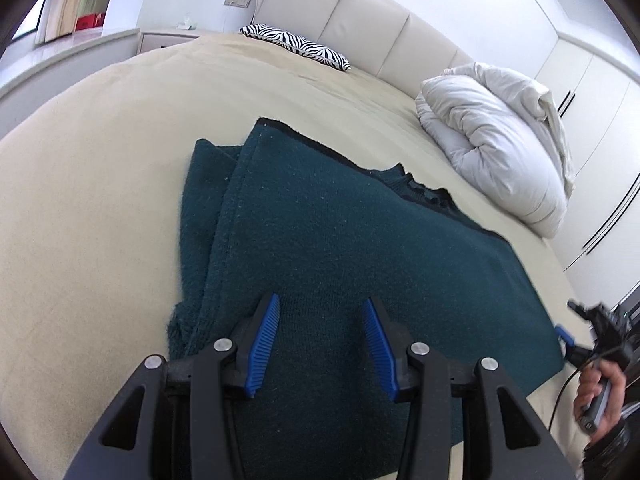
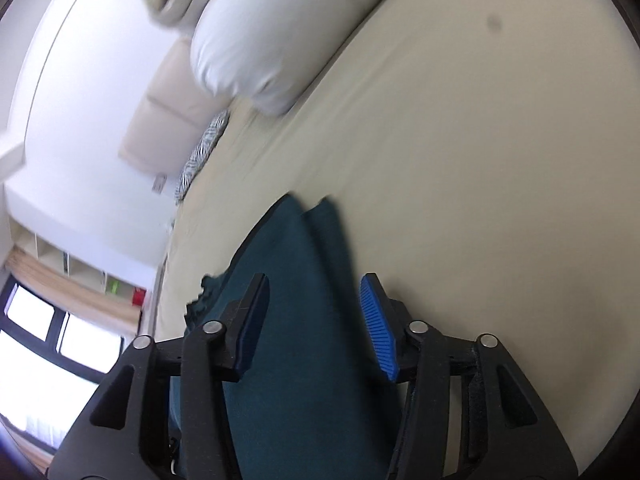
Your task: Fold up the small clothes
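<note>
A dark teal knit garment point(image 1: 328, 248) lies on the beige bed point(image 1: 100, 184), folded lengthwise with a layer showing along its left edge. My left gripper point(image 1: 322, 304) is open just above the garment's near end, holding nothing. My right gripper point(image 2: 314, 284) is open, tilted sideways, with the garment point(image 2: 292, 320) lying between its blue pads point(image 2: 378, 328); it is not closed on the cloth. In the left wrist view the right gripper point(image 1: 564, 338) sits at the garment's right edge, held by a hand.
A white crumpled duvet point(image 1: 492, 144) lies at the bed's far right. A zebra-print pillow point(image 1: 296, 46) sits by the cream headboard point(image 1: 360, 12). White wardrobes point(image 1: 592, 92) stand at the right. A window point(image 2: 48, 320) shows in the right wrist view.
</note>
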The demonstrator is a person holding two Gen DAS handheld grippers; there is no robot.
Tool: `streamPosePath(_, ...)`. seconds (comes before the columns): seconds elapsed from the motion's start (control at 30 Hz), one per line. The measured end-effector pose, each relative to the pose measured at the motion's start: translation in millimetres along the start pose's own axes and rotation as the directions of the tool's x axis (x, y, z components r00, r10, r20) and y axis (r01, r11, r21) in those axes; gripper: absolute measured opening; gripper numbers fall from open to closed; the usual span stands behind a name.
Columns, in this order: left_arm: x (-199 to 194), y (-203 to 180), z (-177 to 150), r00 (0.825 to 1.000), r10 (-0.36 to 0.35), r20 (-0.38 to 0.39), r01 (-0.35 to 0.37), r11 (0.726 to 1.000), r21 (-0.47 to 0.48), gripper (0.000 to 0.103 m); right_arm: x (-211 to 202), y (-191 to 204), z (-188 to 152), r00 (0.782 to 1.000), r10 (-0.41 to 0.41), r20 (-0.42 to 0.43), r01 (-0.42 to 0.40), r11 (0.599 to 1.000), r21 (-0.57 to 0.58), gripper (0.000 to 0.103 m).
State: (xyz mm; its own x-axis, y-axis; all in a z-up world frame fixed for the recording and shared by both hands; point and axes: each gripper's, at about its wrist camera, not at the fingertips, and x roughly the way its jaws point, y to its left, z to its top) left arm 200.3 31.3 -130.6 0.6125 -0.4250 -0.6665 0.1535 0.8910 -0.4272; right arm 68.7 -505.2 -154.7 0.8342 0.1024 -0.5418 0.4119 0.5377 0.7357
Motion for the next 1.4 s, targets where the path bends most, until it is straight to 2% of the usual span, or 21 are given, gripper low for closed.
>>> streamPosePath(0.07, -6.0, -4.6, 1.2, 1.0, 0.015, -0.004, -0.015, 1.0, -0.008, 0.048, -19.8, -15.1, 1.8, 1.0, -0.022, 0.009, 0.022, 1.0, 0.022, 0.058)
streamPosePath(0.13, -10.8, -13.2, 0.7, 1.0, 0.026, -0.005, -0.026, 1.0, -0.006, 0.054, -32.6, -24.6, 1.8, 1.0, -0.03, -0.004, 0.03, 0.999, 0.018, 0.058)
streamPosePath(0.2, -10.9, -26.1, -0.1, 1.0, 0.016, -0.017, -0.016, 1.0, 0.006, 0.055, -33.5, -28.4, 2.2, 0.999, -0.015, -0.038, 0.016, 1.0, 0.019, 0.059)
streamPosePath(0.3, -5.5, -40.7, 0.5, 0.999, -0.017, -0.031, 0.017, 1.0, 0.002, 0.055, -55.6, -34.3, 6.8, 0.995, 0.022, -0.095, -0.02, 1.0, 0.022, 0.059)
streamPosePath(0.37, 0.0, -50.4, 0.3, 0.998, -0.033, -0.044, 0.034, 0.999, 0.007, 0.055, -41.9, -26.9, 1.3, 0.987, 0.059, -0.153, -0.055, 0.998, 0.028, 0.059)
streamPosePath(0.43, 6.0, -57.9, -0.3, 0.997, -0.048, -0.058, 0.049, 0.999, 0.013, 0.055, -19.2, -16.2, -6.8, 0.968, 0.037, -0.247, -0.036, 0.999, 0.008, 0.059)
streamPosePath(0.53, 14.2, -65.7, -3.0, 0.996, -0.047, -0.075, 0.049, 0.999, 0.024, 0.055, -11.3, -9.2, -9.1, 0.965, 0.002, -0.262, 0.0, 1.0, 0.007, 0.059)
streamPosePath(0.63, 21.3, -63.4, -6.2, 0.996, -0.022, -0.088, 0.024, 0.999, 0.024, 0.054, -7.3, -12.7, -8.0, 0.951, 0.074, -0.3, -0.043, 0.993, 0.111, 0.059)
streamPosePath(0.67, 20.5, -62.2, -7.9, 0.996, -0.02, -0.089, 0.022, 0.999, 0.024, 0.054, -6.0, -12.3, -8.5, 0.947, 0.072, -0.312, -0.035, 0.992, 0.124, 0.059)
streamPosePath(0.77, 22.9, -72.8, -15.2, 0.995, 0.057, -0.083, -0.048, 0.994, 0.102, 0.053, -1.8, -8.1, -9.3, 0.94, 0.057, -0.335, -0.02, 0.994, 0.111, 0.059)
streamPosePath(0.83, 27.6, -91.2, -23.7, 0.985, 0.159, -0.069, -0.141, 0.966, 0.218, 0.055, 1.0, -5.7, -9.5, 0.937, 0.058, -0.344, -0.023, 0.994, 0.106, 0.059)
streamPosePath(0.93, 31.6, -103.2, -30.3, 0.976, 0.213, -0.054, -0.189, 0.939, 0.287, 0.062, 7.7, -2.6, -11.9, 0.934, 0.058, -0.353, -0.025, 0.995, 0.097, 0.059)
streamPosePath(1.1, 26.7, -90.5, -28.1, 0.985, 0.16, -0.063, -0.14, 0.958, 0.251, 0.062, 13.1, -0.6, -12.5, 0.932, 0.063, -0.356, -0.03, 0.995, 0.098, 0.059)
streamPosePath(1.3, 23.9, -90.0, -30.4, 0.985, 0.158, -0.063, -0.137, 0.958, 0.251, 0.062, 16.9, -0.7, -12.3, 0.932, 0.076, -0.355, -0.045, 0.994, 0.096, 0.058)
streamPosePath(1.4, 16.8, -91.4, -24.9, 0.988, 0.142, -0.069, -0.124, 0.969, 0.216, 0.062, 17.4, -3.3, -11.7, 0.931, 0.089, -0.355, -0.052, 0.992, 0.112, 0.057)
